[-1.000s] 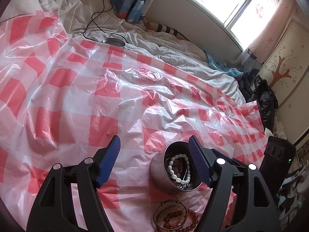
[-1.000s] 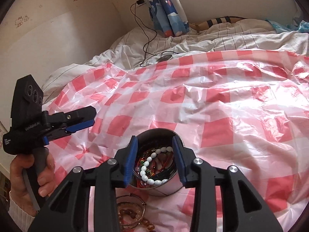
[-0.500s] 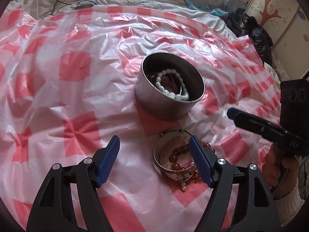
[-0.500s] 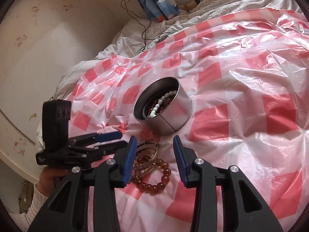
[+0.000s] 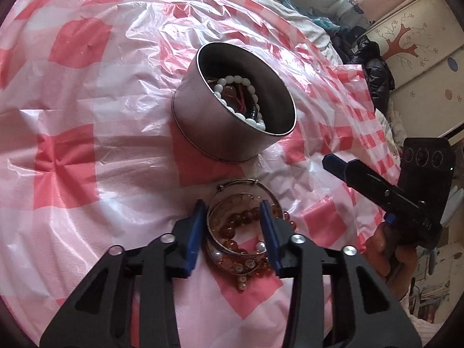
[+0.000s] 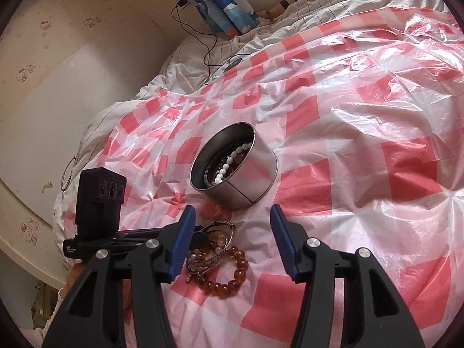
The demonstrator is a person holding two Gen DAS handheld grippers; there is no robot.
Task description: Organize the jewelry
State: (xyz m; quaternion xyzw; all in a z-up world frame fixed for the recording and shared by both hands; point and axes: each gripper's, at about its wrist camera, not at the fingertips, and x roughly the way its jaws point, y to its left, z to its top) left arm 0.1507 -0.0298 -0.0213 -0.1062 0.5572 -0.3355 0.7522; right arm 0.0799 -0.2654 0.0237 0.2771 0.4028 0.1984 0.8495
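Note:
A round metal tin [image 5: 232, 121] stands on the pink checked plastic sheet [image 5: 87, 116] and holds a white bead bracelet [image 5: 240, 101] and other pieces. It also shows in the right wrist view [image 6: 240, 171]. In front of it lies a pile of silver bangles [image 5: 240, 203] and amber bead bracelets [image 6: 232, 278]. My left gripper [image 5: 233, 226] has its jaws partly closed around the bangle pile, straddling it; a firm grip is not visible. My right gripper [image 6: 232, 243] is open and empty, just above and right of the pile.
The sheet covers a bed with white bedding [image 6: 290, 26]. A black cable [image 6: 203, 43] and a blue patterned pillow [image 6: 226, 3] lie at the far end. Dark clothes [image 5: 374, 72] and a painted cupboard [image 5: 420, 43] stand beside the bed.
My left gripper has dropped onto the bangle pile and narrowed its jaws around it. My right gripper has opened wider and pulled back from the tin.

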